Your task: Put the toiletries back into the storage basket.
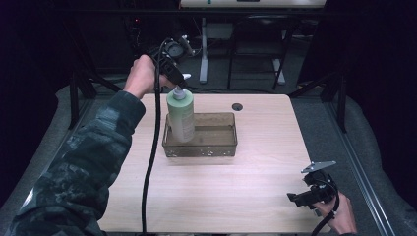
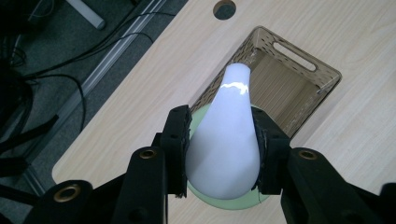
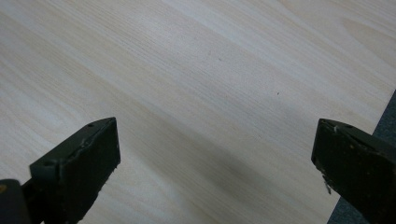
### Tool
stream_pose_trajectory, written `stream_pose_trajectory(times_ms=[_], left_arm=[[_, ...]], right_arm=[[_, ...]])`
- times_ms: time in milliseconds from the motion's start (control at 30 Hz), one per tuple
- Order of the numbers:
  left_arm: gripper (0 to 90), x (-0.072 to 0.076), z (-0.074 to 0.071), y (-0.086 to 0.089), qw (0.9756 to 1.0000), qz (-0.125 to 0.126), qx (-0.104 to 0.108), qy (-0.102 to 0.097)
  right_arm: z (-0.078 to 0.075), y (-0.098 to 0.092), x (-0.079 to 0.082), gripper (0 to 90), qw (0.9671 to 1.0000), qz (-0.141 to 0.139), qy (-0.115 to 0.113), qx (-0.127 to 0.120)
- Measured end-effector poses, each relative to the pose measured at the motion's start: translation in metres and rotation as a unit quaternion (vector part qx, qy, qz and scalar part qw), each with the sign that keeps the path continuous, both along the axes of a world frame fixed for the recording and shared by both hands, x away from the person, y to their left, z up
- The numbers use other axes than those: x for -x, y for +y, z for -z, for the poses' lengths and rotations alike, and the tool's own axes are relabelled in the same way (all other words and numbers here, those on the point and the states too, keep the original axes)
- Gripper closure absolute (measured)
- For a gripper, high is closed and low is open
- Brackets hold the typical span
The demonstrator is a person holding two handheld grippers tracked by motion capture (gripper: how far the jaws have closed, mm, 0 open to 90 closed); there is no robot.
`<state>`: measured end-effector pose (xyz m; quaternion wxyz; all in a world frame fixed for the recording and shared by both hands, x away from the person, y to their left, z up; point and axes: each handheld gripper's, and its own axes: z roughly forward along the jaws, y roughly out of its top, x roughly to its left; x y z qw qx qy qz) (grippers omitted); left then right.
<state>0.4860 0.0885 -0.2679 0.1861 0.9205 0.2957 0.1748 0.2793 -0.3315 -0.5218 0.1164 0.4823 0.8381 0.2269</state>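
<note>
The green bottle (image 1: 180, 114) hangs upright with its bottom inside the brown basket (image 1: 216, 146). Near me, my right gripper (image 1: 301, 197) rests with jaws wide apart over the table (image 1: 221, 191). Farther away, my left gripper (image 1: 173, 74) is clamped on the bottle's white pump top (image 2: 229, 140).

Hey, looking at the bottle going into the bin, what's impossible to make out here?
- Bottle's base, high view: behind the bin's tinted wall, so touching the floor or not is unclear.
- Bottle label, high view: too small to read.
- Bottle body, left gripper view: hidden beneath its white pump top and the left gripper.
</note>
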Motion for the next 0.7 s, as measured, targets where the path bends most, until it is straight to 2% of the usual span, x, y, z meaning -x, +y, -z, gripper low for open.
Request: stream_pose_trajectory(times_ms=[533,700], left_arm=[[63.5,-0.006,0.023,0.01,0.9999,-0.004,0.004,0.014],[63.5,-0.006,0.029,0.012,0.9998,-0.004,0.004,0.02]], right_arm=[[0.0,0.0,-0.001,0.8,1.0,-0.002,-0.001,0.004],[0.0,0.0,0.0,0.8,1.0,-0.001,0.001,-0.001]])
